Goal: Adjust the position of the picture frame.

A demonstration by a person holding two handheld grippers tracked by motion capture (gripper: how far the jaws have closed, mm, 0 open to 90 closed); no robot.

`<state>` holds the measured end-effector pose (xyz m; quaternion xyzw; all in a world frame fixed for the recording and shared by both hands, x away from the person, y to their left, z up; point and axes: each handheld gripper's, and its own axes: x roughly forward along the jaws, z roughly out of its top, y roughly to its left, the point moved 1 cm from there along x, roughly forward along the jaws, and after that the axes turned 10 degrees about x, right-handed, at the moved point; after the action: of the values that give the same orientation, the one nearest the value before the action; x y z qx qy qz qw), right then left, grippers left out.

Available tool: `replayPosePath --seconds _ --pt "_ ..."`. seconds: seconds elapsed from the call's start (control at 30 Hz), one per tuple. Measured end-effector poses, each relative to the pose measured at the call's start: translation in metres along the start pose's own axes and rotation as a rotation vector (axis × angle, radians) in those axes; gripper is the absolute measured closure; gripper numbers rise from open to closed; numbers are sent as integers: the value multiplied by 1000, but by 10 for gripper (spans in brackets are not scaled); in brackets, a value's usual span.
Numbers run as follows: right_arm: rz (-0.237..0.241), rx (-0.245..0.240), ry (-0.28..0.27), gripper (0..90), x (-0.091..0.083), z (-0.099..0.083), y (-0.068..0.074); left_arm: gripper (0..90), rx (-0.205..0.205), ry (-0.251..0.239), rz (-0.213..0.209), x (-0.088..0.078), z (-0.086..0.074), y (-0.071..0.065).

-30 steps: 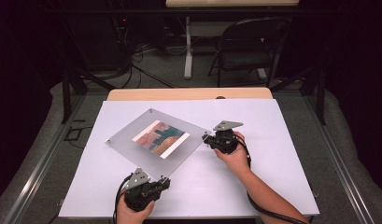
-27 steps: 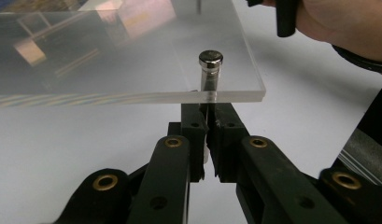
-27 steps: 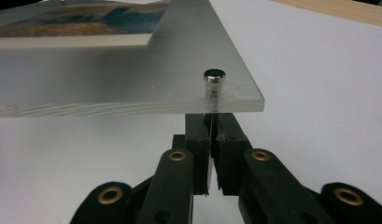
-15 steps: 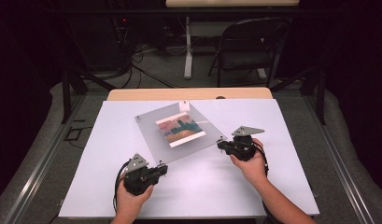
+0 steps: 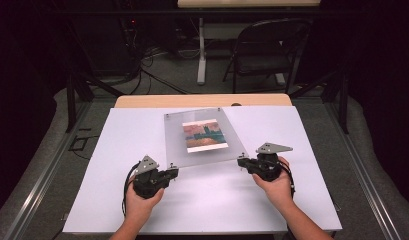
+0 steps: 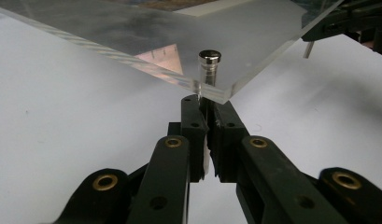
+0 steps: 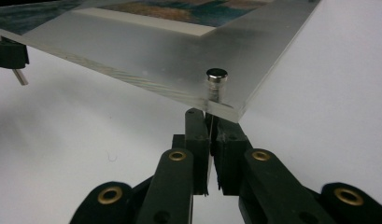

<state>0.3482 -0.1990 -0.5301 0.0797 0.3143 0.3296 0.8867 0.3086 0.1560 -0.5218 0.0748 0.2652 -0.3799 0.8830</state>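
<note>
Dark room behind, white table before me. From the high view, my left gripper and right gripper hold the near corners of the clear acrylic frame. Along my left gripper, jaws are pressed together on what looks like the pin under the corner stud. My right gripper pinches its stud likewise

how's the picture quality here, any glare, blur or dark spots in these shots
High view: the white table is evenly lit, the room behind falls into near black, and the acrylic frame looks hazy. Left gripper view: the corner bolt is sharp, the frame's far part soft. Right gripper view: pale sheen across the acrylic.
</note>
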Motion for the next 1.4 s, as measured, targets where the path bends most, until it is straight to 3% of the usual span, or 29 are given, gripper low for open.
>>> replayPosePath --seconds 0.23,0.53,0.87,1.13,1.4 --pt "11 7 -5 853 -5 -5 6 852 -6 2 24 6 4 11" --pt "13 4 -2 853 -4 -7 5 852 -7 2 31 12 4 17" --pt "-1 -14 4 854 3 -8 6 852 -46 23 30 21 -5 23" --pt "-33 0 6 854 6 -8 -3 852 -34 36 20 30 -5 21" --pt "-40 -19 24 854 13 -9 0 851 -47 51 34 32 -8 28"
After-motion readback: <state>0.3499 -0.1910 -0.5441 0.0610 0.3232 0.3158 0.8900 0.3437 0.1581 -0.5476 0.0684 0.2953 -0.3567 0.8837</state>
